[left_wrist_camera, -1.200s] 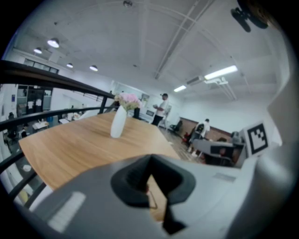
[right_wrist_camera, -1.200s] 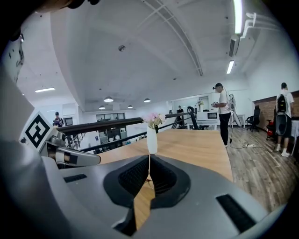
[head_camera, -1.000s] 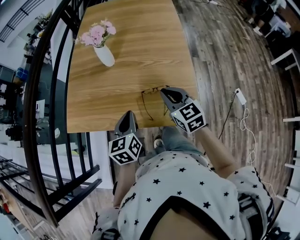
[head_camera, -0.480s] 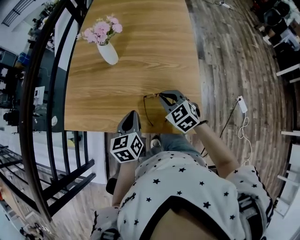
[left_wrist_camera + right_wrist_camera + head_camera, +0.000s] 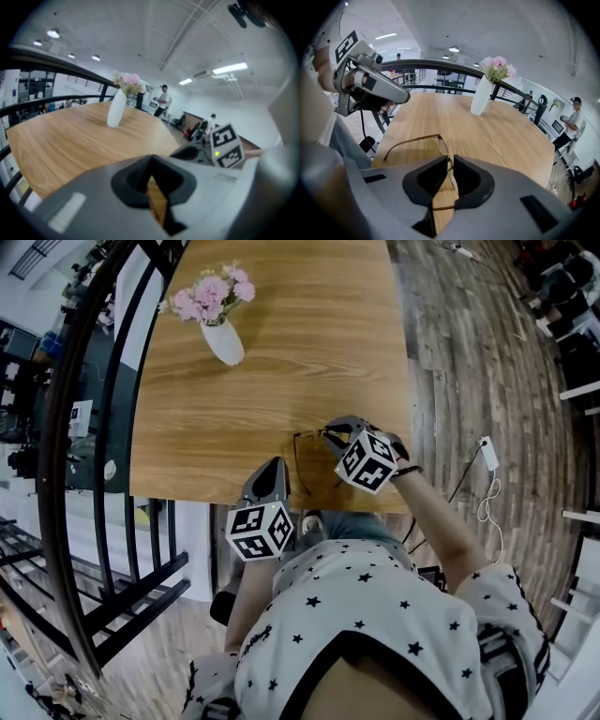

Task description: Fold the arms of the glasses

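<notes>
The glasses (image 5: pixel 300 460) are thin and brown-framed. They lie near the front edge of the wooden table (image 5: pixel 281 362), with one arm (image 5: pixel 410 143) spread out toward the edge. My right gripper (image 5: pixel 330 433) points steeply down at their front, and its jaws (image 5: pixel 451 158) are nearly together, with the frame pinched in the narrow gap. My left gripper (image 5: pixel 274 467) hovers over the table's front edge, left of the glasses. It is shut and holds nothing (image 5: pixel 151 161). The right gripper view shows it apart from the glasses (image 5: pixel 401 96).
A white vase with pink flowers (image 5: pixel 225 341) stands far back on the left of the table. A black railing (image 5: pixel 94 427) runs along the table's left side. A white charger and cable (image 5: pixel 487 454) lie on the plank floor to the right. People stand in the distance.
My right gripper has sunk onto the glasses and rolled, its marker cube turning. The left gripper has crept a little forward over the table edge, still shut.
</notes>
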